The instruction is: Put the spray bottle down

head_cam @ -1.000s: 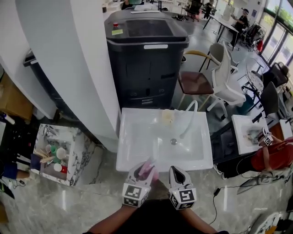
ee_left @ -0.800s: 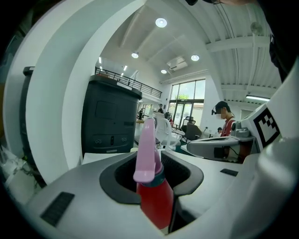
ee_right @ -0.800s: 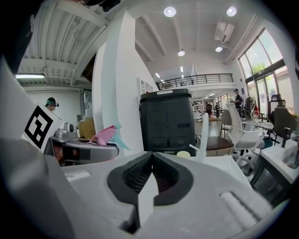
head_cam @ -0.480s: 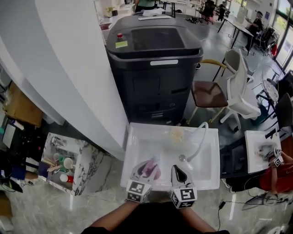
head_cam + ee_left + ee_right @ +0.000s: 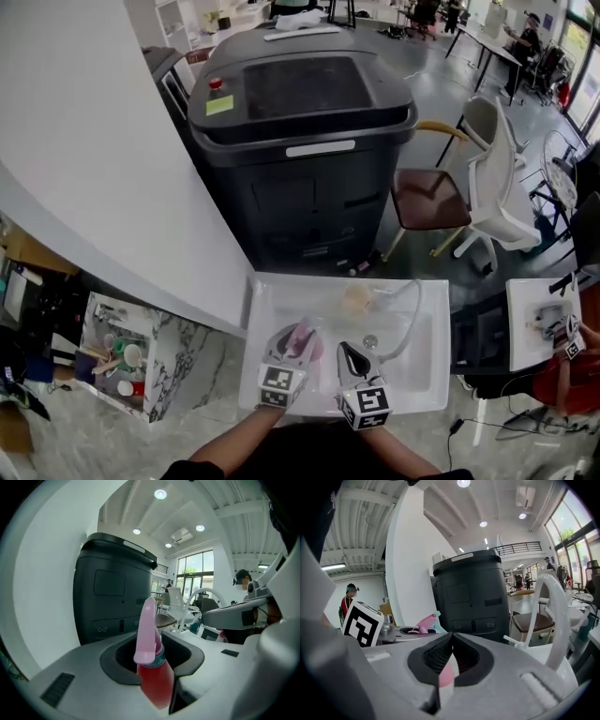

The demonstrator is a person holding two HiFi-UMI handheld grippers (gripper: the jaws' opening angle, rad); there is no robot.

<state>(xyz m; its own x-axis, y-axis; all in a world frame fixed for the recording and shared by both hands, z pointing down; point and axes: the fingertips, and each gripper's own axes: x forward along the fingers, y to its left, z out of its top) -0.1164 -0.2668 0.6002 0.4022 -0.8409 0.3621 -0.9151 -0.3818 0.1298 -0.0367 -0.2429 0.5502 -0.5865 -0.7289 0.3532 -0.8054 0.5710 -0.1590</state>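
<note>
A spray bottle (image 5: 304, 337) with a pink trigger head and red liquid stands upright between the jaws of my left gripper (image 5: 292, 345), which is shut on its shoulder. In the left gripper view the bottle (image 5: 154, 677) fills the gap between the pads. It hangs over the left part of the white sink (image 5: 281, 298). My right gripper (image 5: 349, 358) is just to its right over the basin, jaws shut tip to tip (image 5: 451, 641); a small pink and white bit shows low between them, and I cannot tell what it is. The bottle's head (image 5: 424, 623) also shows in the right gripper view.
A curved white faucet (image 5: 410, 319) and the drain (image 5: 370, 342) lie right of the grippers, with a pale yellowish lump (image 5: 356, 298) at the back of the basin. A big black machine (image 5: 300, 141) stands behind the sink, chairs (image 5: 441, 192) to the right, and a marble shelf with cups (image 5: 122, 361) to the left.
Both grippers have gone forward from the sink's near rim to over the basin, sinking a little. The bottle stays gripped in the left one.
</note>
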